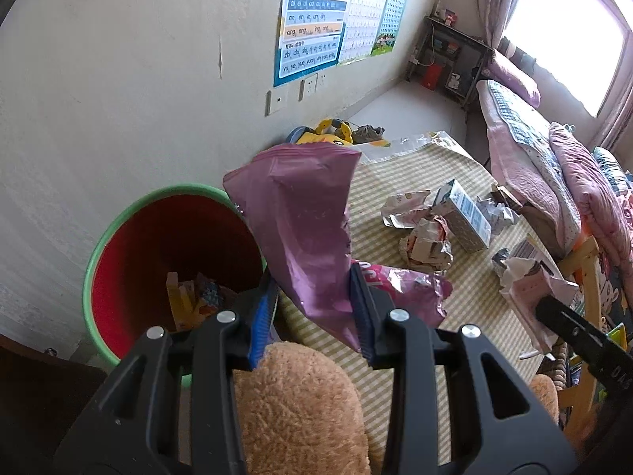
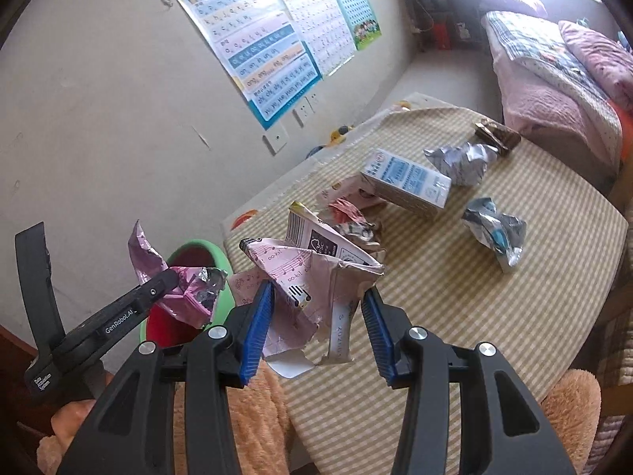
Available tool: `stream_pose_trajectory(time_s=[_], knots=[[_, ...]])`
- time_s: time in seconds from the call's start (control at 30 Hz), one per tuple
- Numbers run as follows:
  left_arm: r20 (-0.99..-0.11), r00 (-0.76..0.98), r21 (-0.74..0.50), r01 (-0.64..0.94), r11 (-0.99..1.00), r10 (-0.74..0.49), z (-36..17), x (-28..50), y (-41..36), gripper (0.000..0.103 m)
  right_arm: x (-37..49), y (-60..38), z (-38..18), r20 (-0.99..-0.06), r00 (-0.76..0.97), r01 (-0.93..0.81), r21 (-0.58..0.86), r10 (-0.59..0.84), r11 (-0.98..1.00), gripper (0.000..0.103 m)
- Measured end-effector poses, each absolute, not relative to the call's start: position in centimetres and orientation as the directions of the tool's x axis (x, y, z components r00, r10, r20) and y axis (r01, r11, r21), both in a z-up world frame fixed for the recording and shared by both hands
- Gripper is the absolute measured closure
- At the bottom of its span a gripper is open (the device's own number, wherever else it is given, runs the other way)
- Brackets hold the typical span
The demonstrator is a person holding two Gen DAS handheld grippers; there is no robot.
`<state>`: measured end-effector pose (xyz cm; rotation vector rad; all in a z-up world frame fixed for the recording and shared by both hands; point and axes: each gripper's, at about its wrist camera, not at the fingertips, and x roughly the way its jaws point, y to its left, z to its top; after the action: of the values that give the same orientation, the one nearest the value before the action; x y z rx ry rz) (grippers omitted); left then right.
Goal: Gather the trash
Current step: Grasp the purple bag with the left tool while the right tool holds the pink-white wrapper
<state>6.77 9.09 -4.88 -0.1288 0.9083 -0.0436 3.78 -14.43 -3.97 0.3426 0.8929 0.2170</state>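
My left gripper point(image 1: 314, 308) is shut on a crumpled purple snack bag point(image 1: 300, 221), held up beside a red bin with a green rim point(image 1: 118, 221). The bin holds some yellow and blue scraps. In the right wrist view the left gripper point(image 2: 174, 277) holds that purple bag point(image 2: 190, 289) over the bin's rim point(image 2: 198, 245). My right gripper point(image 2: 316, 316) is shut on a torn pink carton printed with music notes point(image 2: 300, 273), lifted above the table's near edge. From the left wrist view only the right gripper's black body shows at the right, behind the pink carton point(image 1: 530, 281).
A table under a striped cloth point(image 2: 455, 297) carries a white-and-blue carton point(image 2: 407, 182), silver crumpled wrappers point(image 2: 463, 162), another wrapper point(image 2: 494, 233) and paper scraps point(image 2: 356, 217). A second pink bag point(image 1: 411, 289) lies near the front. A tan plush sleeve point(image 1: 300, 407) fills the foreground. A bed point(image 1: 526, 150) stands on the right.
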Motion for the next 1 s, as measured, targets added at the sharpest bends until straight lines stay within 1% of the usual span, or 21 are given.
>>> stream_pose_trajectory(time_s=[0.2,0.5,1.0], knots=[[-0.774,0.628,-0.113,-0.011,0.994,-0.081,-4.4,6.5,9.6,0.069,3.9,-13.3,-3.7,-0.725,0.611,-0.059,0.359,0.318,0.931,0.059],[-0.767,0.641,-0.07,-0.04,0.997,-0.028,-4.6,6.3,11.2,0.069,3.8,-11.0,-3.3,-0.736,0.599,-0.097,0.325,0.315,0.941,0.059],[-0.799,0.6,-0.132,-0.129,0.983,-0.029,-7.2,6.2,16.4,0.069,4.3,-6.2,-3.8,-0.771,0.561,-0.171,0.248,0.302,0.953,0.059]])
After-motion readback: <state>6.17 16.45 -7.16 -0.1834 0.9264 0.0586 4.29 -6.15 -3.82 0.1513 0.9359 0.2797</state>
